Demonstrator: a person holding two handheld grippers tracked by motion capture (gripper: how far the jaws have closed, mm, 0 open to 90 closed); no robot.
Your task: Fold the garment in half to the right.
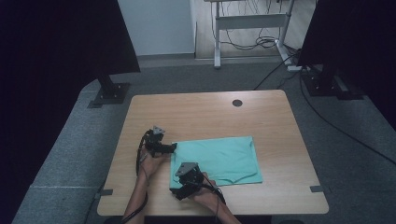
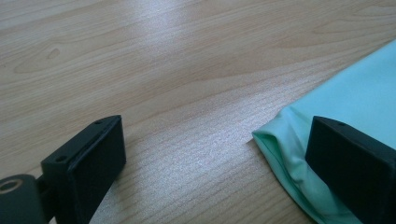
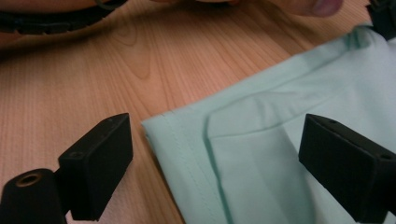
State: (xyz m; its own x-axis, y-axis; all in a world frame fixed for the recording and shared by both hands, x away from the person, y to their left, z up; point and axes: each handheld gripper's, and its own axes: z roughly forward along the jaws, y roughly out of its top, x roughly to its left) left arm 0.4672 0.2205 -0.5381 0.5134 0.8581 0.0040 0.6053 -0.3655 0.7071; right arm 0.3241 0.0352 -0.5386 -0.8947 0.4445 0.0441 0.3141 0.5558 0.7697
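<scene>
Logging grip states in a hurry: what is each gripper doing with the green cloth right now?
Left gripper: open, jaws astride a corner of the green cloth.
Right gripper: open, astride another corner, not pressing it.

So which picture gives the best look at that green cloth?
The high view: the whole folded mint-green cloth lies flat on the table. The left gripper view catches one bunched corner; the right gripper view, a stitched corner.

High view down over table; both gripper views close, low, sharing the mint cloth.
</scene>
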